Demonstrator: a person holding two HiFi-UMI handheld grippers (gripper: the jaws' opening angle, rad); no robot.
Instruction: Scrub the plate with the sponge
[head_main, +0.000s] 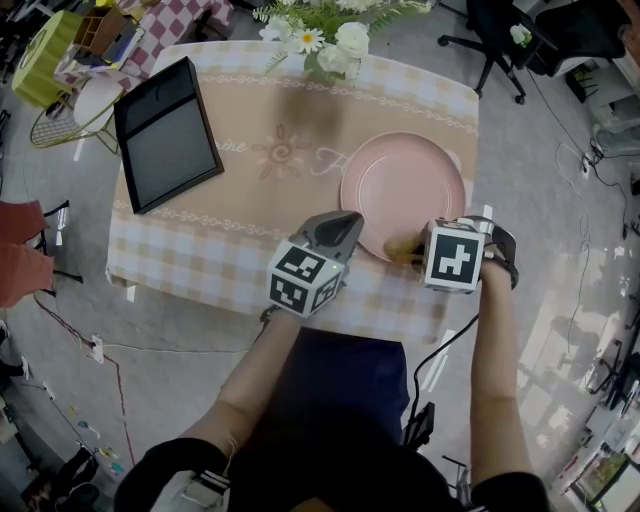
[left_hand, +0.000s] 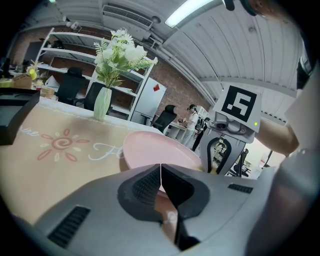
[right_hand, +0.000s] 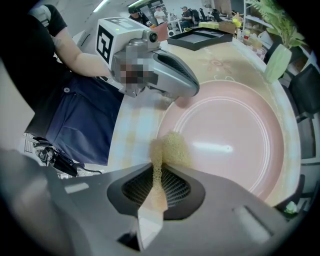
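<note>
A pink plate (head_main: 403, 185) lies on the checked tablecloth, near the table's front right edge. My left gripper (head_main: 345, 225) is at the plate's near left rim, jaws shut, with the pink rim (left_hand: 167, 216) showing between them. In the right gripper view its grey nose touches the plate (right_hand: 235, 135) at that rim. My right gripper (head_main: 415, 250) is shut on a yellow sponge (right_hand: 170, 147), which presses on the plate's near edge. The sponge (head_main: 403, 250) shows as a tan patch in the head view.
A black tray (head_main: 165, 135) lies at the table's left. A vase of white flowers (head_main: 325, 45) stands at the far edge, behind the plate (left_hand: 150, 147). A yellow basket (head_main: 45, 50) and an office chair (head_main: 490, 35) stand off the table.
</note>
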